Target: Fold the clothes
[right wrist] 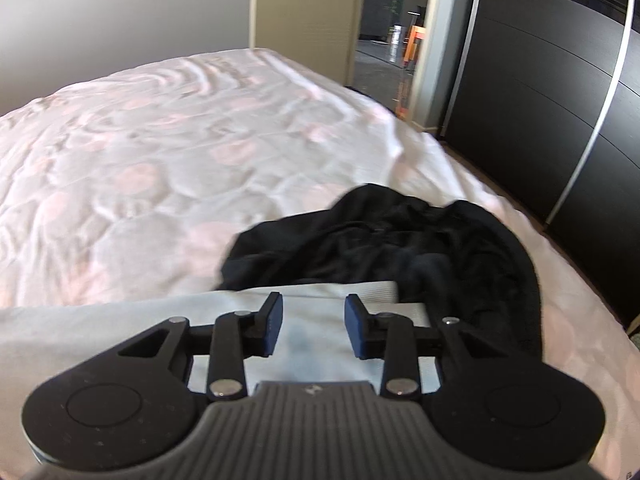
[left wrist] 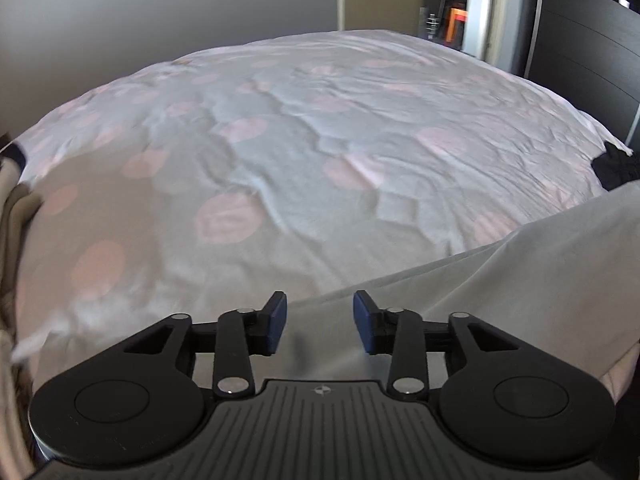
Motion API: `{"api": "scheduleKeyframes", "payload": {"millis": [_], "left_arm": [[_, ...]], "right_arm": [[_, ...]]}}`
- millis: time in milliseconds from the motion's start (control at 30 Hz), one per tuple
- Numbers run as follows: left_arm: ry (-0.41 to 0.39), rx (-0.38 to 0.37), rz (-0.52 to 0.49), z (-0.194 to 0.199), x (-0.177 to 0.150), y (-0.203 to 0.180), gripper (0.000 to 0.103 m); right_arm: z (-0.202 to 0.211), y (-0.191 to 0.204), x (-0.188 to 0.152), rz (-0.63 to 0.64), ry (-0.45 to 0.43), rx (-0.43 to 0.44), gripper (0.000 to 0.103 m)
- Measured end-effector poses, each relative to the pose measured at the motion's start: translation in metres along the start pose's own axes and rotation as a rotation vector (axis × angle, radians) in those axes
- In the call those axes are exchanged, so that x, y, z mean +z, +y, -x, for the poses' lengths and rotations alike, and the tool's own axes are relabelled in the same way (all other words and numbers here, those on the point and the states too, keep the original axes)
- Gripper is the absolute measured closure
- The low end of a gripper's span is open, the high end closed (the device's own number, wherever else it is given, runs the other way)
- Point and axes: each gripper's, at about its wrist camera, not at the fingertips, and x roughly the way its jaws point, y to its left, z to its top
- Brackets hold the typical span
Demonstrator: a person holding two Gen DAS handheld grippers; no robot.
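A pale grey-white garment [left wrist: 500, 272] lies spread on the bed, running from the lower middle to the right edge of the left wrist view. My left gripper [left wrist: 320, 322] hovers open just above its near edge, nothing between the blue pads. In the right wrist view the same pale garment [right wrist: 120, 332] stretches across the foreground, its ribbed hem under my right gripper [right wrist: 314, 326], which is open and empty. A crumpled black garment [right wrist: 384, 240] lies just beyond that hem, also seen as a dark patch, the black garment [left wrist: 616, 164], at the right.
The bed [left wrist: 280, 128] carries a wrinkled white cover with pink dots. A dark wardrobe [right wrist: 560, 100] stands along the right side. An open doorway [right wrist: 392, 20] is at the far end. Beige fabric [left wrist: 12, 240] hangs at the left edge.
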Motion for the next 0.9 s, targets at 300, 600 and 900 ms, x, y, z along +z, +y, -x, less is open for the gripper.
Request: {"api": "scheduleKeyframes", "payload": {"millis": [300,600,900], "left_arm": [[0.059,-0.087,-0.026,-0.044,-0.01,-0.015,0.085],[-0.015,-0.079,0.038,-0.044,-0.013,-0.007,0.103],[-0.038,-0.096,0.09,-0.043,-0.008,-0.005,0.102]], "right_arm": [[0.016,0.058,-0.01,0.024,0.001,0.087,0.061],[0.004,0.09,-0.029,0.142,0.061,0.057,0.061],[0.004,0.095,-0.032,0.156,0.067,0.051,0.061]]}}
